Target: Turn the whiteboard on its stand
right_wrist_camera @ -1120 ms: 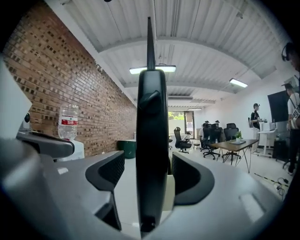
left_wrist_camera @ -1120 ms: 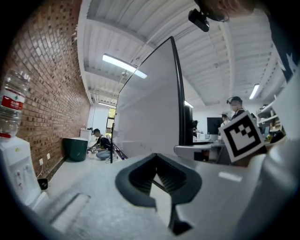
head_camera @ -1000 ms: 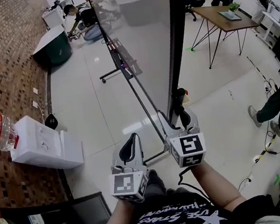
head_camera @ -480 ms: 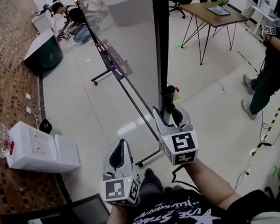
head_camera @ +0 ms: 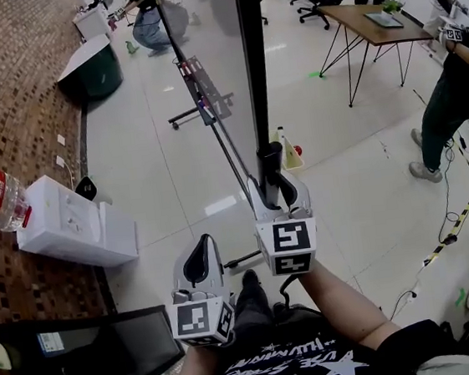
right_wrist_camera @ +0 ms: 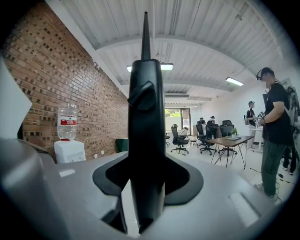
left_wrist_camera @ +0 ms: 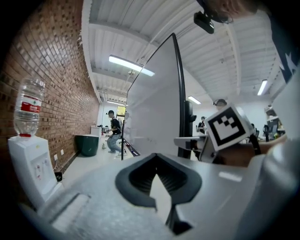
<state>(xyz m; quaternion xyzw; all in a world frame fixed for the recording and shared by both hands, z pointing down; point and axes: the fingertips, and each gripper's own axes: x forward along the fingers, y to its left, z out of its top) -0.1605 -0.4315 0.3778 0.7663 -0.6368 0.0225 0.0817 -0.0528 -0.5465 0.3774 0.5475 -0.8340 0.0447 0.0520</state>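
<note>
1. The right claw has just been closing. It is clamped on the black frame of the whiteboard. In the right gripper view the frame stands upright between the jaws.
2. The left claw is pressed together with nothing between its jaws. It is held low and to the left, apart from the board.
3. Compared with a second ago, the frame is seen closer to vertical and the board face narrower in the head view. The board is judged to have begun swinging, though part of this shift may be owed to head movement.
4. The whiteboard is carried on its stand, directly ahead, with its near edge at the right claw.
5. The grip is judged to be secured. The turn is judged to be at its start, with most of the rotation not yet done.
</note>
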